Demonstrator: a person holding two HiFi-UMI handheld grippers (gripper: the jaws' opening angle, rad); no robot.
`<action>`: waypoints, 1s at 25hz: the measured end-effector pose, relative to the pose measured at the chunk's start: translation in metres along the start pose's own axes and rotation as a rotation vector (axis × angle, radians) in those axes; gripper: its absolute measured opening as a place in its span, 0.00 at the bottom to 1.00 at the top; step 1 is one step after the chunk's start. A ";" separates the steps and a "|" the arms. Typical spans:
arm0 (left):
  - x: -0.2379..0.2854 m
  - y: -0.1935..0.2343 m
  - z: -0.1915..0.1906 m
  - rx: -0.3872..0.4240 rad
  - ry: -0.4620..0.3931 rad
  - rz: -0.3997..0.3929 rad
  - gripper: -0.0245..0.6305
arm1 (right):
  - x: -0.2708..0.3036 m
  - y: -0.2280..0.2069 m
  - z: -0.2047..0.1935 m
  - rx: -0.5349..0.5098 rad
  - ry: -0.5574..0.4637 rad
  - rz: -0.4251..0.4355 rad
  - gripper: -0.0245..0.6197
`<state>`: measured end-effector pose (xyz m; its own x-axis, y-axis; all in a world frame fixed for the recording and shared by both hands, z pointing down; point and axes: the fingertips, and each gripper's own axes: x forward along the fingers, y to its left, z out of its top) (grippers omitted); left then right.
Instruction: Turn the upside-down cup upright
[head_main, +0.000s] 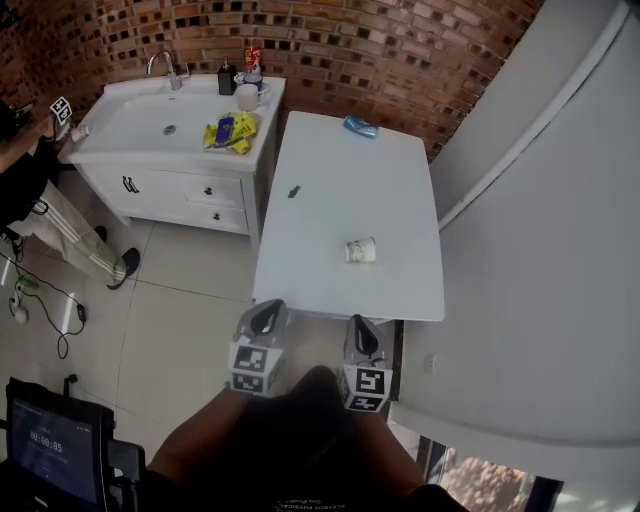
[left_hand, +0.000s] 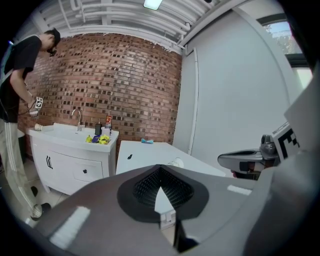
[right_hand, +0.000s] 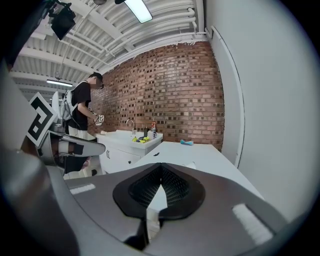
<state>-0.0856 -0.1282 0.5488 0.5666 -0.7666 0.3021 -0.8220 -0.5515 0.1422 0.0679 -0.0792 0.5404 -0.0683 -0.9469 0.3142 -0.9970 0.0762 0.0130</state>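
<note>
Left gripper (head_main: 266, 318): held low at the near edge of the white rectangular table (head_main: 330, 180). Its jaws are pressed together at the tips with nothing between them. This reads as a waiting pose, probably because turning one cup needs only one tool.
Left arm pose: drawn in against the body, with the jaws pointing forward over the table edge, level with the other gripper.
Small white paper cup (head_main: 360, 250): on the tabletop, ahead and to the right of the left jaws and straight ahead of the right jaws, well apart from both. It stands alone, so the approach looks open. I cannot tell whether it is inverted or tipped on its side.
Right gripper (head_main: 362, 335): also at the near edge, jaws closed tip to tip and empty. It lines up with the cup, so it is likely the one to reach.
Right arm pose: tucked close and aimed forward. The jaws would need to part before any grasp.
Progress: the reach is not yet begun.
</note>
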 end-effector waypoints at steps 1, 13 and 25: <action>0.001 0.000 0.000 -0.001 0.000 -0.003 0.03 | 0.000 -0.001 0.000 0.000 0.002 -0.004 0.06; 0.021 -0.004 0.003 0.016 0.007 -0.013 0.03 | 0.017 -0.017 -0.006 0.012 0.027 -0.005 0.06; 0.072 0.003 0.013 0.027 0.008 -0.005 0.03 | 0.070 -0.040 -0.009 0.012 0.070 0.041 0.06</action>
<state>-0.0465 -0.1891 0.5582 0.5705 -0.7610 0.3089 -0.8170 -0.5645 0.1180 0.1032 -0.1458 0.5707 -0.1064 -0.9189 0.3799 -0.9939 0.1100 -0.0122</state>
